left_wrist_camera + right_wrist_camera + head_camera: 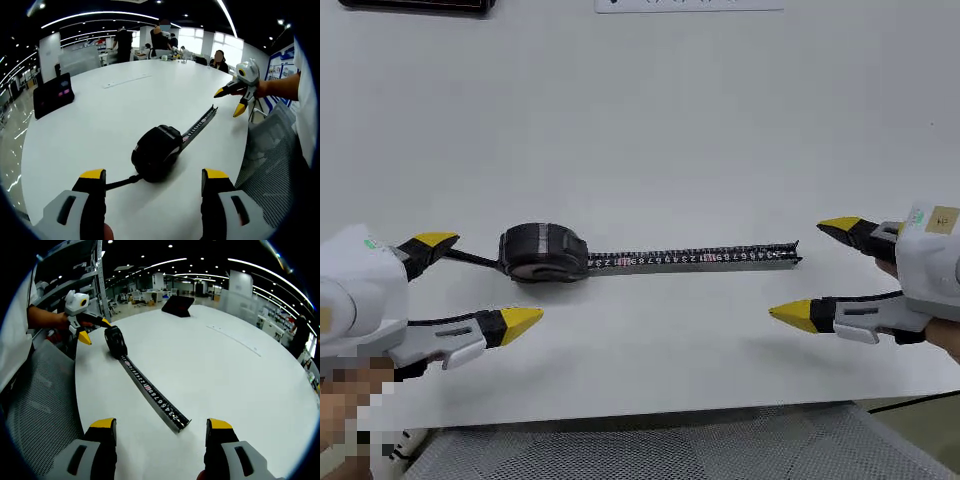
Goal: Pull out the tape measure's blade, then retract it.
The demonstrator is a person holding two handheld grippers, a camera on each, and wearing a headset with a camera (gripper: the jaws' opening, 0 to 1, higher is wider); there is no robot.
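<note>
A white table (650, 130) with a rounded edge is carrying everything. A black tape measure (542, 253) is lying on it left of centre in the head view. Its blade (695, 258) is stretching flat along the surface toward 3 o'clock, and its thin black strap (470, 258) is trailing toward 9 o'clock. At the far edge, a dark item (420, 4), possibly a propped tablet case, is sitting at 11 o'clock, and a pale strip (688, 5) is lying at 12 o'clock.

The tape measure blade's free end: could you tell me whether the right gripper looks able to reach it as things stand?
Probably yes. The right gripper has its jaws open, and the blade's free end lies flat on the white table just ahead of them, with nothing in between.
</note>
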